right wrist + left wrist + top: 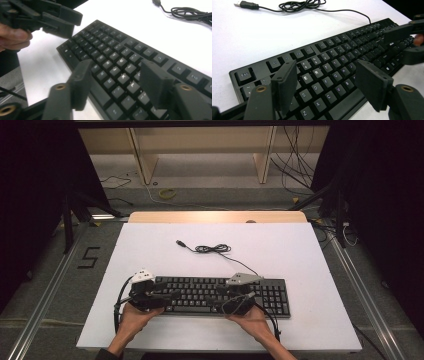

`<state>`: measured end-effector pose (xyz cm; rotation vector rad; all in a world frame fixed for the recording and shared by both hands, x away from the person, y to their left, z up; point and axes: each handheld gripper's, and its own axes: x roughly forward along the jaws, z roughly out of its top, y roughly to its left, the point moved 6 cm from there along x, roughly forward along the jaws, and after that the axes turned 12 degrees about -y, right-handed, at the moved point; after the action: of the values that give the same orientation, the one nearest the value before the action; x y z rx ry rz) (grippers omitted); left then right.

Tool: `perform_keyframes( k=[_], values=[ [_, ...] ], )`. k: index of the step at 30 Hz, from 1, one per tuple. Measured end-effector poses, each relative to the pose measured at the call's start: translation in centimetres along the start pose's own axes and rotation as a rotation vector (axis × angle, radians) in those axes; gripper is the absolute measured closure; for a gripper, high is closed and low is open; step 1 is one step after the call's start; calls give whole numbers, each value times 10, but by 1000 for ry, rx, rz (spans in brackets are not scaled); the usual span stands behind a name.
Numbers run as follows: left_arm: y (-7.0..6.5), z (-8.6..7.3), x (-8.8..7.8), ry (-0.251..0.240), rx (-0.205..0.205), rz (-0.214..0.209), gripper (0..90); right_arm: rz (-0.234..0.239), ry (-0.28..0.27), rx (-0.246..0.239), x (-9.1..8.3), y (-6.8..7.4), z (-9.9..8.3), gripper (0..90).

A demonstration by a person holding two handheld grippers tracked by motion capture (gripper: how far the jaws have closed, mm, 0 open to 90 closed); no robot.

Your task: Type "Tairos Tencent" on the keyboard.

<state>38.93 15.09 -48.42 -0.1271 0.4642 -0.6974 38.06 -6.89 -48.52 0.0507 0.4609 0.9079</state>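
Observation:
A black keyboard (pixel 220 292) lies across the near half of the white board (pixel 280 245). My left gripper (pixel 172 295) hovers over its left end, pointing right. In the left gripper view it (pixel 325 72) stands open above the letter keys (pixel 315 72), nothing between the pads. My right gripper (pixel 222 298) is over the keyboard's middle, pointing left. The right gripper view shows it (pixel 116 67) open over the keys (pixel 112 60), with the left gripper (pixel 50 17) and a hand farther off. Whether either touches the keys I cannot tell.
The keyboard's black cable (pixel 212 249) lies coiled on the board behind it, ending in a loose USB plug (pixel 180 242). Bare white surface surrounds the keyboard. Beyond the board's far edge are floor, loose wires and wooden frame legs (pixel 142 160).

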Motion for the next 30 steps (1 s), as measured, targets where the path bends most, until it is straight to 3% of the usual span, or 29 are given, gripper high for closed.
perform_keyframes(
  k=[16, 20, 30],
  values=[
    [0, -6, -12, -39, -9, -3, 310, -70, 71, -21, 33, -9, 3, 853],
    [0, -7, -14, -46, -15, -6, 308, -92, 92, -22, 39, -12, 1, 900],
    [0, -9, -18, -58, -15, -9, 293, -139, 127, -25, 41, -21, -4, 900]
  ],
)
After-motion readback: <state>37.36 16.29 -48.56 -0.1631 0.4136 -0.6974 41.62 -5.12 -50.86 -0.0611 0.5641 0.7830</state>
